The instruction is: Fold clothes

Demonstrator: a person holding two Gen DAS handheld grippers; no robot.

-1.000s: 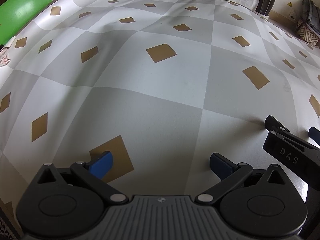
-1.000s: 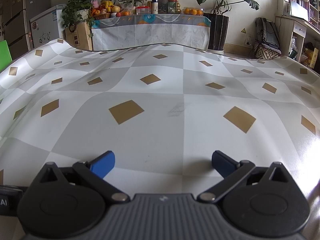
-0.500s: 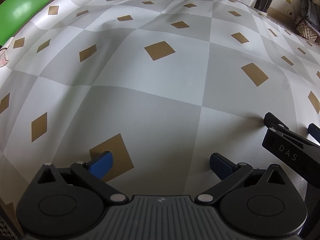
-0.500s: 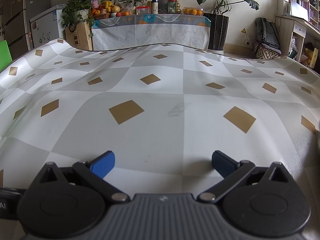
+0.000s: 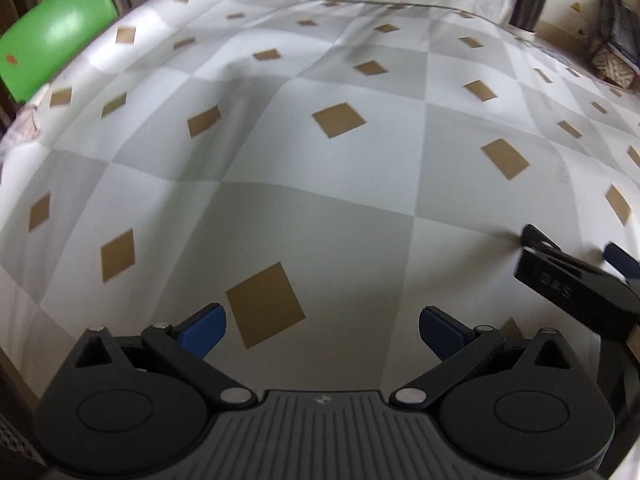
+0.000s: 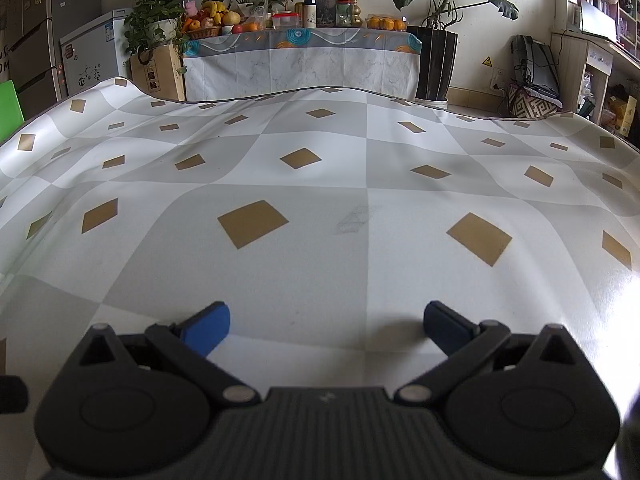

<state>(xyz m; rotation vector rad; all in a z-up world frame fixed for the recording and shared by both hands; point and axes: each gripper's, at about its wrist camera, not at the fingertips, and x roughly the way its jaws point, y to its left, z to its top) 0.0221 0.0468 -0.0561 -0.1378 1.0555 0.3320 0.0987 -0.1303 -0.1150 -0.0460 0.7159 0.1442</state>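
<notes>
Both pairs of tongs hang low over the tabletop [image 6: 360, 264], which is spread with a smooth cloth of grey and white checks dotted with tan diamonds. The left tongs [image 5: 322, 330] stand wide, blue-padded fingertips [image 5: 202, 330] far apart with nothing between them, just above a tan diamond. The right tongs [image 6: 326, 326] gape just as wide and empty; from the left camera their black body [image 5: 576, 284] shows at the right edge, close beside. No garment lies on the cloth in front of either pair. At the far left edge a crumpled pale fabric [image 5: 24, 128] lies near a bright green chair back [image 5: 56, 52].
</notes>
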